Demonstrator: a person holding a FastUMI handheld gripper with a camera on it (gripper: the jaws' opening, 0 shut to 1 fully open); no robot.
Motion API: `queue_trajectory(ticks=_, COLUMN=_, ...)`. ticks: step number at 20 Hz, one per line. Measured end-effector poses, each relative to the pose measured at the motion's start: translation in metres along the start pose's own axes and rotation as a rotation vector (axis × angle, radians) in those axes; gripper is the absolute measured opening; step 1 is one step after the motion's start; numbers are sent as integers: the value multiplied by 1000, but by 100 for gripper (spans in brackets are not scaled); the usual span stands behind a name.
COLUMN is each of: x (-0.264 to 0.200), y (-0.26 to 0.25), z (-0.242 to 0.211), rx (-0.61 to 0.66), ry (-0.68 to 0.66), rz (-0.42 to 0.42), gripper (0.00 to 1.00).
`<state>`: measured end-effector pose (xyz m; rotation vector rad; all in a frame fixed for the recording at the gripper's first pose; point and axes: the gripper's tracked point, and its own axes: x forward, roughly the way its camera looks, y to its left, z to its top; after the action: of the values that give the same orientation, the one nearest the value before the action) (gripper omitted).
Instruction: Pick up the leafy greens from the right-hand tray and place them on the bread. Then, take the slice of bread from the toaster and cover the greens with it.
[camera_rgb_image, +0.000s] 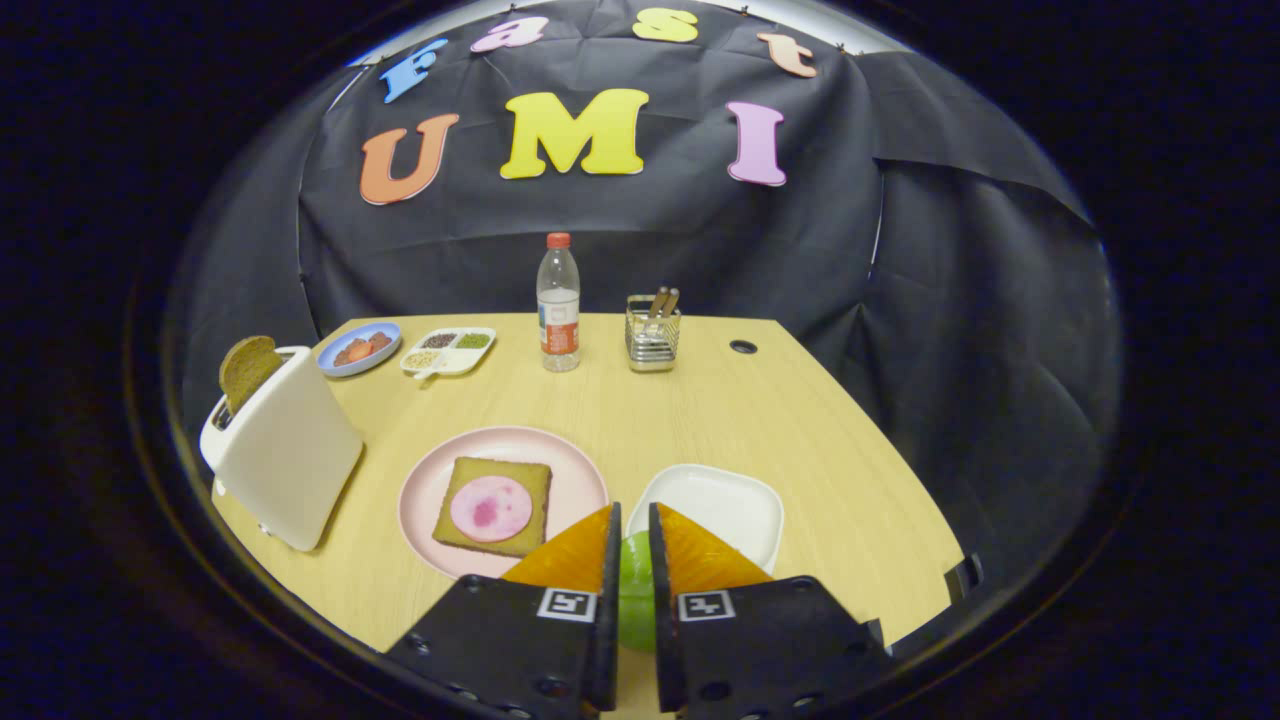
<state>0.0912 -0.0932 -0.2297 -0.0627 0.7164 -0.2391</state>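
- Two fingers of the tool (634, 545) stand close together, pinching the leafy greens (636, 592); the green piece shows in the narrow gap between them, both fingers against it.
- Landmark: pink plate (575, 475) on the wooden surface (700, 410).
- Bread (493, 505) lies flat on the pink plate, with a round pink slice (490, 508) on top of it.
- Tool with the greens sits at the near right edge of the pink plate, above the gap between it and the white tray (715, 505).
- White tray lies just right of the pink plate, its visible part bare.
- White toaster (283, 445) stands left of the pink plate, near but apart; one brown slice of bread (247, 367) sticks up from its slot.
- Beyond the pink plate, far side of the surface: blue dish (359, 348) with reddish pieces, divided condiment tray (449, 350), water bottle (558, 303), wire holder (652, 333) with utensil handles.
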Motion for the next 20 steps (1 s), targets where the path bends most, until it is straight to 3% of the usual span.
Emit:
queue_trajectory(ticks=5, x=-7, y=3, z=-30, rx=65, ry=-22, rz=20, gripper=84)
queue_trajectory(ticks=10, x=-1, y=-1, z=-74, rx=53, ry=35, rz=-31, gripper=95)
queue_trajectory(ticks=16, x=23, y=-12, z=-117, rx=77, ry=113, rz=-92, gripper=92)
queue_trajectory(ticks=20, x=32, y=-11, z=-119, rx=115, ry=98, rz=-78, gripper=85)
